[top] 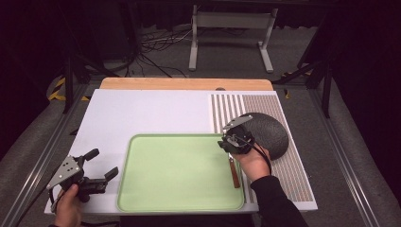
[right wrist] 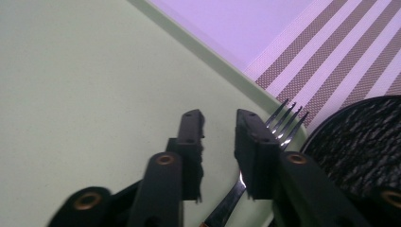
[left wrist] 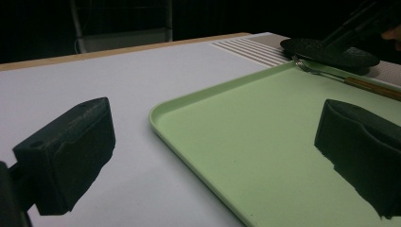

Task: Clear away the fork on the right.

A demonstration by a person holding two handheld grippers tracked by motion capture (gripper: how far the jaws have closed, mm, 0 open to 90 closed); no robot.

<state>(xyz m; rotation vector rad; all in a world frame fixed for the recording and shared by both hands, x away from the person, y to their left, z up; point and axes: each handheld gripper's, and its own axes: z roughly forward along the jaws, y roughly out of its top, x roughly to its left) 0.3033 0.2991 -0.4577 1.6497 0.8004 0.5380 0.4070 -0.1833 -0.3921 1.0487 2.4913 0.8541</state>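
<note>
A light green tray [top: 179, 172] lies at the table's front middle. A fork [top: 234, 174] with a brown handle rests along the tray's right side, tines pointing away from me. My right gripper [top: 228, 144] hangs over the fork's head, jaws a little apart. In the right gripper view the fork's neck [right wrist: 231, 198] runs under the gap [right wrist: 220, 120] and the tines [right wrist: 286, 120] poke out behind the right jaw. A dark textured dish [top: 267, 132] sits upside down just right of it. My left gripper [top: 104, 163] stands wide open left of the tray [left wrist: 246, 142], holding nothing.
A striped placemat [top: 283, 165] covers the table's right side under the dark dish [left wrist: 331, 52]. The white board [top: 142, 113] spreads behind and left of the tray. A wooden strip [top: 184, 83] edges the far side, with a metal frame beyond.
</note>
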